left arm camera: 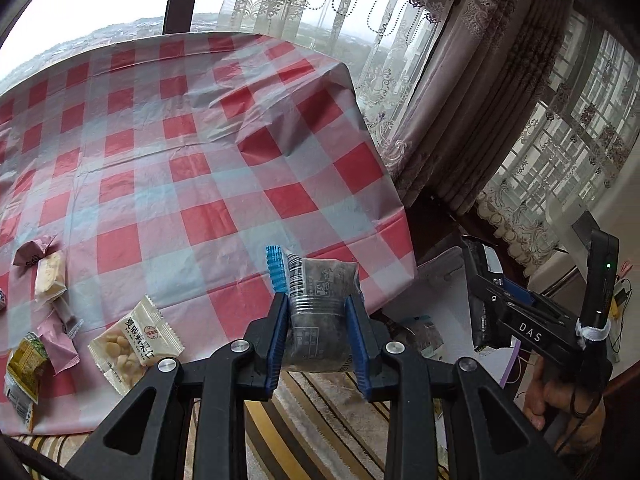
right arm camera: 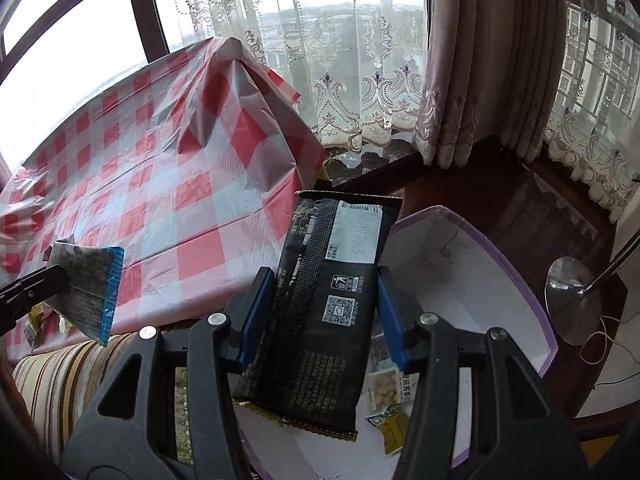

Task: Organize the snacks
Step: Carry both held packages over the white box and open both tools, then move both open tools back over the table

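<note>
My left gripper (left arm camera: 318,320) is shut on a small grey snack packet (left arm camera: 320,304) with a blue crimped end, held just past the table's near right edge. The same packet (right arm camera: 86,288) shows at the left of the right wrist view. My right gripper (right arm camera: 326,300) is shut on a long black snack packet (right arm camera: 324,300) above a white box with a purple rim (right arm camera: 516,276). That black packet (left arm camera: 482,304) also appears at the right of the left wrist view. Several small snacks (right arm camera: 386,392) lie in the box. More snack packets (left arm camera: 132,344) remain on the checked tablecloth (left arm camera: 192,152).
A striped seat cushion (right arm camera: 60,380) sits between the table and the box. Lace and heavy curtains (right arm camera: 460,80) hang behind, over a dark wooden sill. A lamp base (right arm camera: 572,300) and cables stand on the floor at right. A hand (left arm camera: 560,404) holds the right gripper's handle.
</note>
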Tool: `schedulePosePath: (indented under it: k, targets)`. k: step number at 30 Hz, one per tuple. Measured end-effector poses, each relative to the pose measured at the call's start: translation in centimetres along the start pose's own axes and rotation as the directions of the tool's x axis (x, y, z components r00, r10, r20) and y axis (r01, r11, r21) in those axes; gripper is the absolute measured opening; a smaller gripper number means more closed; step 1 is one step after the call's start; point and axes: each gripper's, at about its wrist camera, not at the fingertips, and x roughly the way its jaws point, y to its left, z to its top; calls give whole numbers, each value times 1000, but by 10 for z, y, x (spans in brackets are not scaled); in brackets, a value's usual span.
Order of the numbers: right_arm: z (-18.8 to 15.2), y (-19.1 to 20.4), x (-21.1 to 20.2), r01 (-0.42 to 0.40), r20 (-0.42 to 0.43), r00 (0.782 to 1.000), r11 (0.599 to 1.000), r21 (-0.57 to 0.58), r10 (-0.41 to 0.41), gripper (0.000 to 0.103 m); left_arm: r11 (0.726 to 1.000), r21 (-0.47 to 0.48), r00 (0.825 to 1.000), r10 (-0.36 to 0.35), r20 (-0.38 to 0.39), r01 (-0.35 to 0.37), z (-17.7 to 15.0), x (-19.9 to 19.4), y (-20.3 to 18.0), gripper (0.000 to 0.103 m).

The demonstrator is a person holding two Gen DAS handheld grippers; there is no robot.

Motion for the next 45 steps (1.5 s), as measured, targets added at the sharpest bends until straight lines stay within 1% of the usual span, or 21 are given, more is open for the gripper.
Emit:
schedulePosePath:
  k: [2, 3, 4, 7, 10, 17, 19, 20, 21, 22, 23, 24, 27, 32, 34, 37, 41, 45]
  targets:
    - [-1, -13, -1, 20, 2, 1000, 1000, 20, -20, 55, 999, 29, 1000, -14, -17, 14, -1, 6, -15, 27]
    - [-2, -20, -2, 28, 2, 1000, 999, 30, -28, 55, 999, 45, 999, -21, -25, 22, -2, 10, -22, 18]
    - [-3, -25, -2, 34, 2, 999, 999, 39, -34, 55, 998, 61, 999, -30, -35, 32, -2, 13, -30, 15]
    - [-8, -38, -1, 52, -8, 999, 997, 53, -52, 55, 994, 98, 997, -46, -62, 52, -6, 21, -48, 14]
    - [-14, -50, 1, 68, -19, 998, 995, 72, -67, 55, 992, 109, 995, -50, -83, 59, -9, 27, -54, 14]
    - [-23, -72, 7, 94, -63, 994, 991, 96, -88, 55, 998, 61, 994, -20, -107, 27, -9, 30, -46, 16]
    - [-24, -74, 7, 98, -72, 993, 991, 89, -92, 55, 998, 62, 994, -16, -111, 23, -9, 32, -47, 21]
    - [-24, -75, 7, 101, -73, 993, 991, 90, -94, 58, 998, 62, 994, -16, -112, 23, -10, 32, -48, 30]
    - [-24, -76, 7, 100, -71, 993, 991, 94, -93, 61, 998, 62, 994, -17, -109, 24, -10, 32, -49, 44]
    - [-24, -77, 6, 99, -71, 993, 990, 99, -92, 62, 998, 61, 995, -19, -103, 25, -10, 31, -50, 52]
    - [-23, -78, 6, 97, -71, 993, 990, 103, -90, 63, 998, 60, 996, -23, -90, 28, -11, 29, -51, 62]
    - [-22, -79, 6, 96, -70, 994, 990, 107, -88, 63, 998, 56, 997, -31, -76, 36, -11, 27, -51, 69]
    - [-20, -76, 4, 83, -64, 995, 991, 106, -76, 66, 997, 54, 998, -60, -37, 62, -11, 22, -52, 77]
    - [-18, -66, 1, 59, -48, 997, 994, 91, -55, 66, 996, 76, 997, -47, -58, 51, -12, 21, -54, 77]
    - [-17, -60, 0, 44, -42, 998, 996, 82, -41, 67, 995, 90, 997, -27, -73, 34, -13, 20, -53, 77]
    - [-15, -44, -2, 32, -26, 999, 998, 47, -31, 66, 995, 99, 997, 7, -71, 0, -15, 17, -50, 77]
    - [-13, -20, -6, 2, -11, 1000, 1000, -18, -2, 66, 997, 80, 996, 19, -83, -13, -17, 16, -41, 77]
    - [-12, 7, -9, -63, -10, 998, 996, -67, 62, 66, 999, 36, 996, 11, -87, -8, -20, 12, -27, 77]
